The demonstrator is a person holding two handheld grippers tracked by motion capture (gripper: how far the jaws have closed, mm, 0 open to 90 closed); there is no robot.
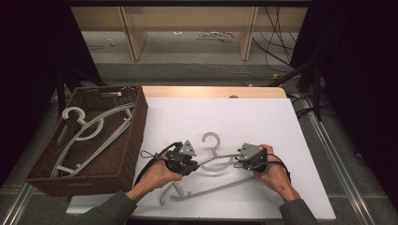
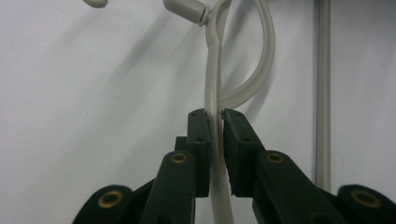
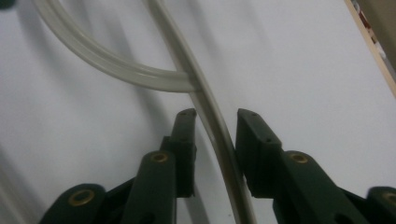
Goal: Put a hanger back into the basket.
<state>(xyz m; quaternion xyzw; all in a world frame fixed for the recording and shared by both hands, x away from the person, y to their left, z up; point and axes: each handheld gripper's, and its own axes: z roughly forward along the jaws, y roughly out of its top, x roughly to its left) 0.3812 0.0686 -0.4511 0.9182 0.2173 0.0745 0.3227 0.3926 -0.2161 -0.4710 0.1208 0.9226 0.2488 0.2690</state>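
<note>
A pale grey plastic hanger (image 1: 212,188) lies on the white table top (image 1: 244,117), its hook pointing away from me. My left gripper (image 1: 196,165) grips the hanger's left shoulder; in the left gripper view the pads press on the thin bar (image 2: 212,70) from both sides at the left gripper (image 2: 214,114). My right gripper (image 1: 237,160) is at the right shoulder. In the right gripper view the hanger bar (image 3: 212,121) runs between the jaws of the right gripper (image 3: 217,114), close to one pad, with a visible gap to the other.
A brown wicker basket (image 1: 133,136) stands at the table's left edge with several similar hangers (image 1: 89,126) inside. Beyond the table are wooden shelf legs and cables on the floor. Dark curtains flank both sides.
</note>
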